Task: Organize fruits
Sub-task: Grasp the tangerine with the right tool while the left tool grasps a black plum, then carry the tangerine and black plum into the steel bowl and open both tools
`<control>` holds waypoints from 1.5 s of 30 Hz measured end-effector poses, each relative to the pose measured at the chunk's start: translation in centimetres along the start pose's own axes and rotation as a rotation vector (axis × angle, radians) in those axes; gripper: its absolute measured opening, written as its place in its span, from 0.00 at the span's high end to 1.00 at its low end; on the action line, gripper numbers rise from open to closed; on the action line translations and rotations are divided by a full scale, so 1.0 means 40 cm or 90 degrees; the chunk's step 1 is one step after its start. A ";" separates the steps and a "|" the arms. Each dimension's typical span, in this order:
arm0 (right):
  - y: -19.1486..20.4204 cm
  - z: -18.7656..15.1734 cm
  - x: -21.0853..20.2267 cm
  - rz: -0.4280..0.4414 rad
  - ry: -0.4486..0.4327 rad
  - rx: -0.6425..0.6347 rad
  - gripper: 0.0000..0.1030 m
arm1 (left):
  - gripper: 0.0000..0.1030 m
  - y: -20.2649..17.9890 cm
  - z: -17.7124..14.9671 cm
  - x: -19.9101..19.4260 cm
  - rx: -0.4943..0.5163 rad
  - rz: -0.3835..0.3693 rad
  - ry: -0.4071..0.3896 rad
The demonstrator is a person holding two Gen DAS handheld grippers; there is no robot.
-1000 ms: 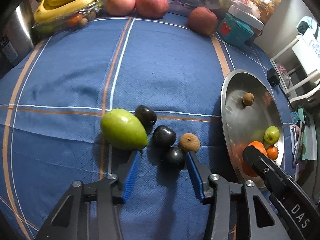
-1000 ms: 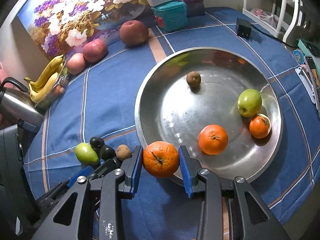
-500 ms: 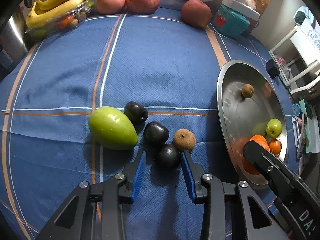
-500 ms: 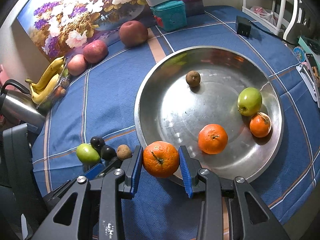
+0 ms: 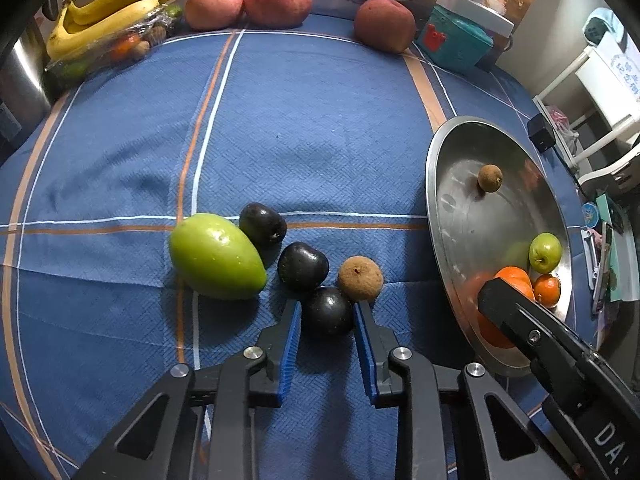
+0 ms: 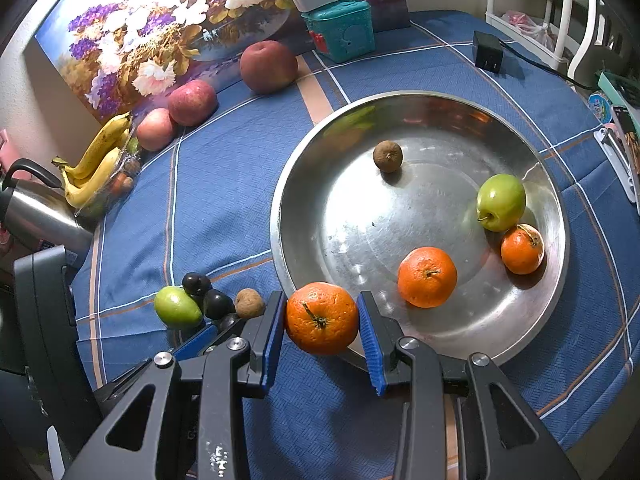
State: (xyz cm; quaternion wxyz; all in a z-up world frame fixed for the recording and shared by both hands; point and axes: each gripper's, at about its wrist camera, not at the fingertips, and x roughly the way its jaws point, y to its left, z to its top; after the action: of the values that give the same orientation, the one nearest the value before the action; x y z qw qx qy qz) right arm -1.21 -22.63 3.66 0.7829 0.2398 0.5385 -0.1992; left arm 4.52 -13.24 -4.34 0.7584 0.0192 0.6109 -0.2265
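Left wrist view. Left gripper (image 5: 325,312) low over the blue checked cloth (image 5: 300,120) on the desk, blue pads narrowed around the nearest dark plum (image 5: 327,310); pads at or almost at its sides, full contact not certain. Brown round fruit (image 5: 360,278) touching that plum at upper right. Second dark plum (image 5: 303,265) just behind, third dark plum (image 5: 263,229) further back, against the green mango (image 5: 216,256). Steel basin (image 5: 452,216) to the right, holding a small brown fruit (image 5: 490,178), a green apple (image 5: 545,252) and a small tangerine (image 5: 547,290). Right gripper's black finger crossing the basin's near rim, an orange (image 5: 490,332) partly hidden behind it. Far edge: bananas (image 5: 116,4), three red apples (image 5: 278,2), teal box (image 5: 454,42).

Right wrist view. Right gripper (image 6: 322,322) clamped on the orange (image 6: 322,318), both pads pressed to its sides, held above the near rim of the steel basin (image 6: 440,104). Inside: loose orange (image 6: 427,276), small tangerine (image 6: 522,249) touching green apple (image 6: 501,201), small brown fruit (image 6: 387,155) apart at the back. Left of the basin: green mango (image 6: 177,306), plums, brown round fruit (image 6: 249,303), with the left gripper's fingers reaching in below them. Kettle (image 6: 36,212) at far left.
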 end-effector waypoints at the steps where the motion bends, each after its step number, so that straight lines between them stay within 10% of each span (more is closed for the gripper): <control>1: 0.000 0.000 0.000 0.000 0.000 0.001 0.63 | 0.72 0.001 0.000 -0.003 -0.001 -0.001 -0.001; 45: -0.139 0.093 -0.008 -0.054 -0.070 0.099 0.63 | 0.72 -0.147 0.072 -0.069 0.085 -0.062 -0.145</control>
State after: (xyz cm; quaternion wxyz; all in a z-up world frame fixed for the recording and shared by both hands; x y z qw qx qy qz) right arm -1.74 -29.29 4.20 0.7813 0.2651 0.4872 -0.2862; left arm 4.57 -18.51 0.43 0.8078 0.0138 0.5049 -0.3039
